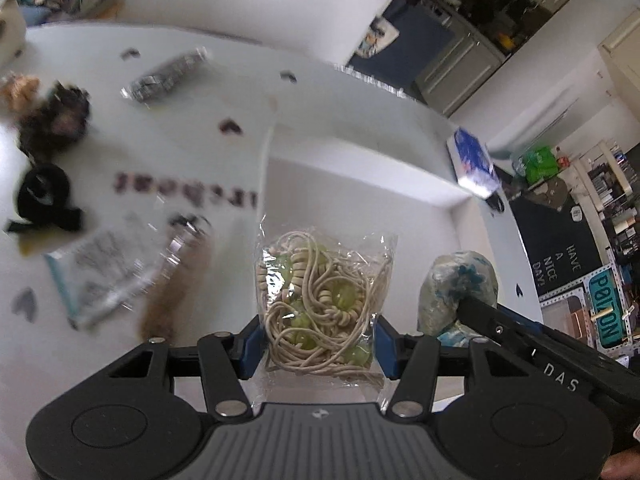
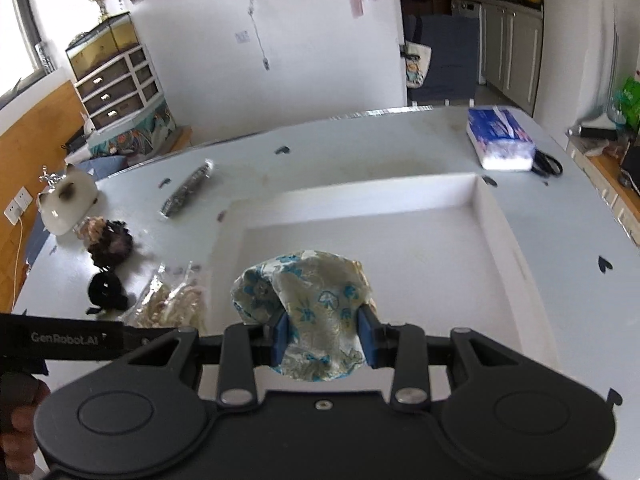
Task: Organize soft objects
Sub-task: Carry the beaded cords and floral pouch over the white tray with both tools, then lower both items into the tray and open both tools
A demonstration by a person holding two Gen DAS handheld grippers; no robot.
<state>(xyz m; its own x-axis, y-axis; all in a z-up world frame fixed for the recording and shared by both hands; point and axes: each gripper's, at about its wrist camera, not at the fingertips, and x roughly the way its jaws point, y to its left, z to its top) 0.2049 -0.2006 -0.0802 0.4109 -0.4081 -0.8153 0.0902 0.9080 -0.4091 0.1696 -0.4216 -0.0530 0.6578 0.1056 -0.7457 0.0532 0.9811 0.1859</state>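
White walls and a doorway to a dim kitchen lie behind your white table (image 2: 560,240), which is dotted with small dark heart stickers. On it sits a shallow white tray (image 2: 486,216) with raised walls, and both your tools are held over its near part.

Your right gripper (image 2: 323,334) is clamped on a bundle of pale cloth printed with blue flowers (image 2: 316,280); its blue pads press into the fabric from both sides, and the bundle bulges out above them, over the tray floor. Your left gripper (image 1: 318,346) is clamped on a clear plastic bag of cream cord and green beads (image 1: 320,300), the blue pads squeezing the bag's lower sides. In the left wrist view the flowered bundle (image 1: 456,292) shows just to the right of the bag, at the tip of the right tool.

At the far right corner of the table lies a blue and white tissue pack (image 2: 500,140), with a black coiled cable (image 2: 548,164) touching its right side. Left of the tray, still on the bare table, you have a clear packet of pale beaded pieces (image 2: 172,300), a dark fluffy scrunchie (image 2: 112,242) with a tan one (image 2: 90,226) touching it, a black band (image 2: 104,290) nearer you, and a long silvery strip in clear wrap (image 2: 186,192) further back. A white cat-shaped ornament (image 2: 70,200) sits at the far left edge. In the left wrist view a brown furry piece (image 1: 176,292) lies beside a flat printed packet (image 1: 100,276), both blurred.
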